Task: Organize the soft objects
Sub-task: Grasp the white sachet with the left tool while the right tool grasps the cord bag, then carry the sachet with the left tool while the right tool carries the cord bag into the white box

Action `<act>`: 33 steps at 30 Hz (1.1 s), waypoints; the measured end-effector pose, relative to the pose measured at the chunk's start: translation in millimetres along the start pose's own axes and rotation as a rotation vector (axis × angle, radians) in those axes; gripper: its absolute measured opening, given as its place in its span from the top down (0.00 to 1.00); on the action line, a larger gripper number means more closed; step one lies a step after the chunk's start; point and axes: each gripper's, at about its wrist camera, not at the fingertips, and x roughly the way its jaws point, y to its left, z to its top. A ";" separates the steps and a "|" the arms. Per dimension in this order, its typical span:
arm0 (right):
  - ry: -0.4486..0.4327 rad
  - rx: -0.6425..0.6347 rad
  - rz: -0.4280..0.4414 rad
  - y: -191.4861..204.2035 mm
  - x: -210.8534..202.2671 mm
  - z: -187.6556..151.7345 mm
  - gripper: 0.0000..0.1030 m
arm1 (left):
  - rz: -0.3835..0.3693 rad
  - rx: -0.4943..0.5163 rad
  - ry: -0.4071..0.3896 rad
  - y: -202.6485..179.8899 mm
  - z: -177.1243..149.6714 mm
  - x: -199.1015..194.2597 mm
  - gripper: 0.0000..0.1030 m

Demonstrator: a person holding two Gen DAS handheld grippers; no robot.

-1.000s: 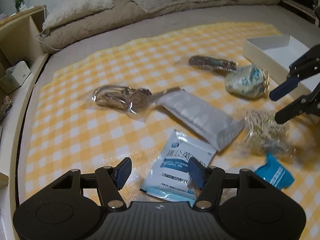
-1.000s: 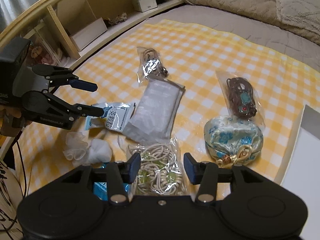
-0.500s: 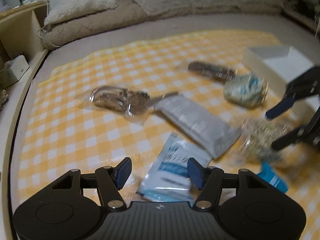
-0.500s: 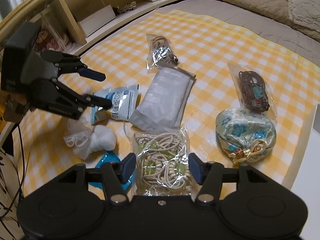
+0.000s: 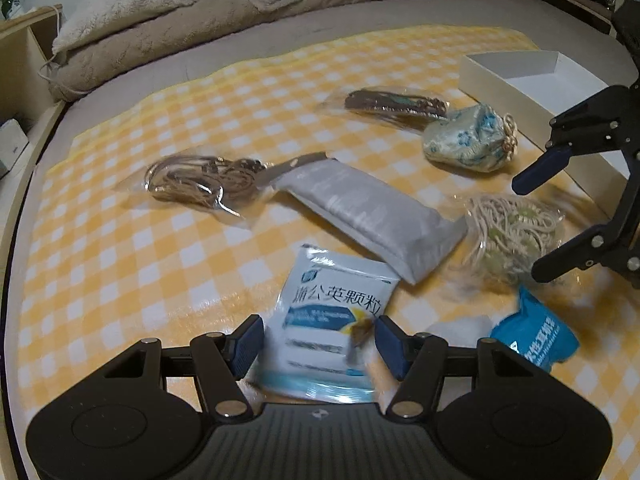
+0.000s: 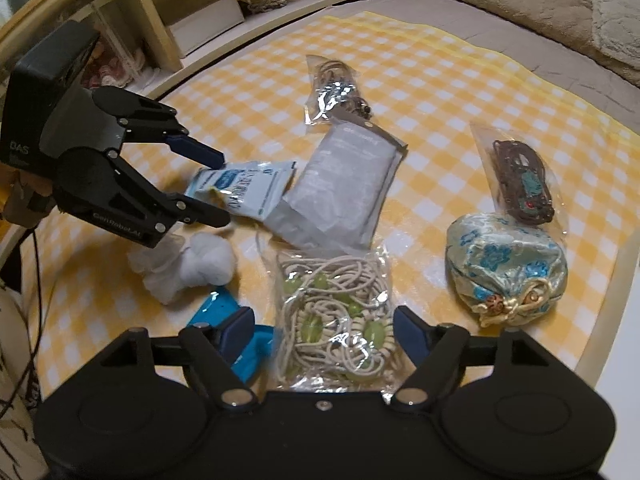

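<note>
A white-and-blue sachet [image 5: 332,312] lies on the yellow checked cloth [image 5: 120,260] between the fingers of my left gripper [image 5: 319,344]. That gripper stands open, pads close to the sachet's edges. From the right wrist view the left gripper [image 6: 221,190] brackets the sachet's [image 6: 248,188] curled end. My right gripper [image 6: 326,334] hangs over a clear bag of cream cord and green beads [image 6: 336,312]. Its jaws are opening, the bag lies between them, and the pads are off it. In the left wrist view the right gripper [image 5: 530,231] hovers above the bead bag [image 5: 508,236].
On the cloth also lie a grey pouch [image 5: 368,216], a brocade pouch [image 5: 468,144], a bag of brown cord [image 5: 200,180], a bagged dark bracelet [image 5: 392,106], a blue packet [image 5: 532,336] and white netting [image 6: 192,268]. A white box [image 5: 532,76] stands far right, wooden shelves [image 6: 160,20] left.
The right gripper's jaws have spread much wider around the bead bag. The sachet now sits deeper between the left gripper's fingers, its near end slightly curled.
</note>
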 end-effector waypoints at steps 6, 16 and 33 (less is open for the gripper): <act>0.007 0.021 -0.029 -6.4 6.3 -1.1 0.19 | 0.011 0.007 0.005 0.8 2.8 7.3 0.35; 0.033 -0.043 -0.043 7.3 12.7 -2.2 0.29 | 0.001 -0.046 0.037 2.5 4.7 10.5 0.44; -0.083 0.021 -0.114 12.0 -28.9 4.4 0.40 | 0.071 -0.175 -0.076 0.6 10.5 -40.6 0.46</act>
